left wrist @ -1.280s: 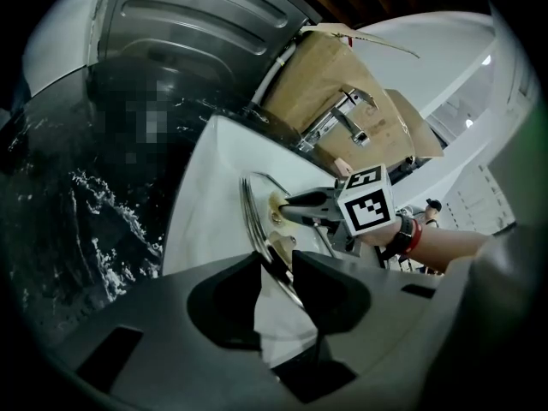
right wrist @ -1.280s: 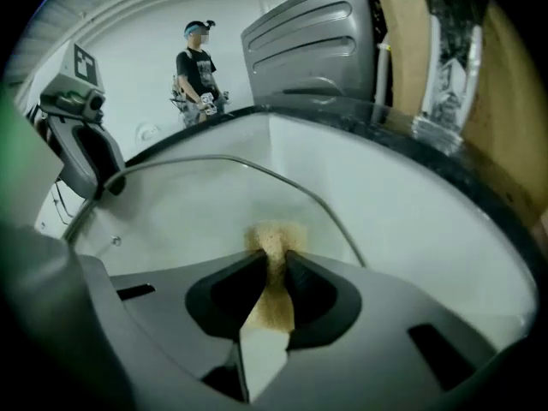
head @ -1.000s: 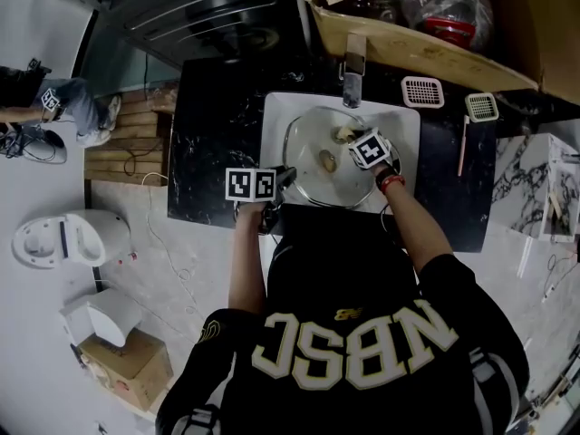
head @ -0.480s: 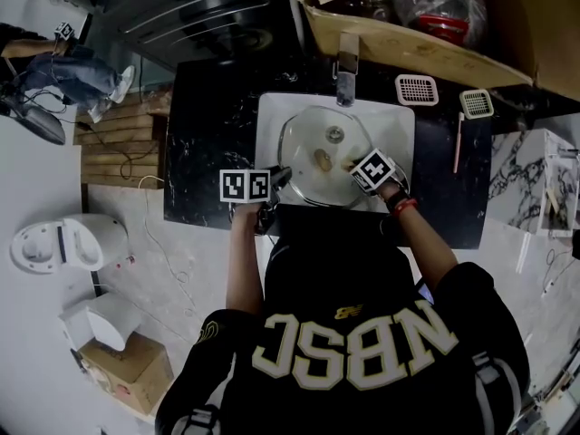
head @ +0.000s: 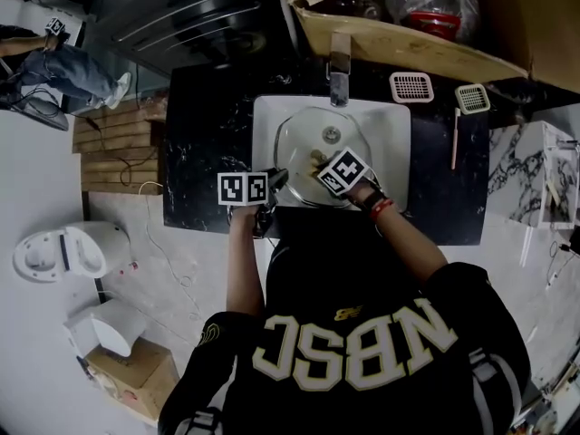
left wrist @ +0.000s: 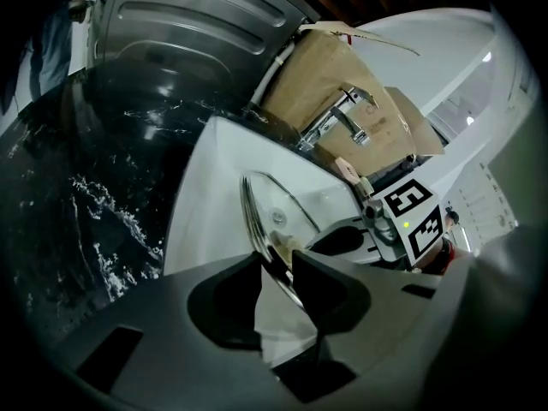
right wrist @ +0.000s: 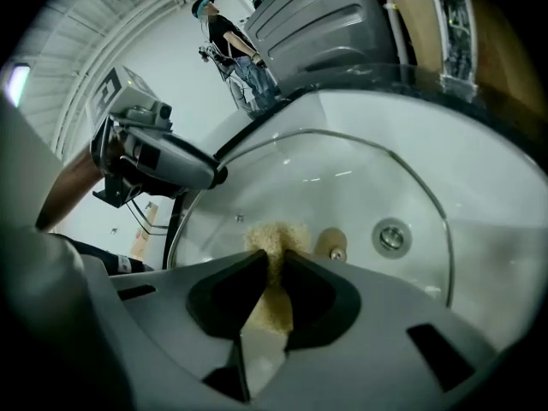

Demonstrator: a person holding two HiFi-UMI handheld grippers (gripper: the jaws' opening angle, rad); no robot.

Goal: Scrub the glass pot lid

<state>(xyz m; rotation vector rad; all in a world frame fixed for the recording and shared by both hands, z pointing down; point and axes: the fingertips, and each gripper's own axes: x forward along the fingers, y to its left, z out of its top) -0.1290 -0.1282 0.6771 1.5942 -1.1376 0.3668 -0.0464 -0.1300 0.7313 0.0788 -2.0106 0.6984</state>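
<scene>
The scrubbing looks to be under way, not finished. The glass lid (head: 304, 143) sits in the white sink (head: 391, 152) below the tap (head: 338, 66), propped at a tilt rather than lying flat. The left gripper (left wrist: 274, 259) has its jaws narrowed onto the lid's metal rim at the near edge and steadies it. The right gripper (right wrist: 276, 259) has its jaws pinched on a tan sponge (right wrist: 276, 234), and the sponge's front edge is against the glass just beside the lid's knob (right wrist: 332, 245). I see no suds or running water, and no view shows how clean the glass is. So I would guess most of the surface is left to cover, plus a rinse and the other face.

From above, the head view gives the layout: the sink is set in a black counter (head: 208, 134), and both grippers are at the lid's near side, close together. It hides the jaws under the marker cubes. The left gripper view shows the rim edge-on between its jaws, which is what tells me the lid is tilted. The right gripper view alone shows the sponge, the knob, and the sink's drain (right wrist: 391, 236) showing through the glass. I cannot tell from it which face of the lid is being rubbed.
</scene>
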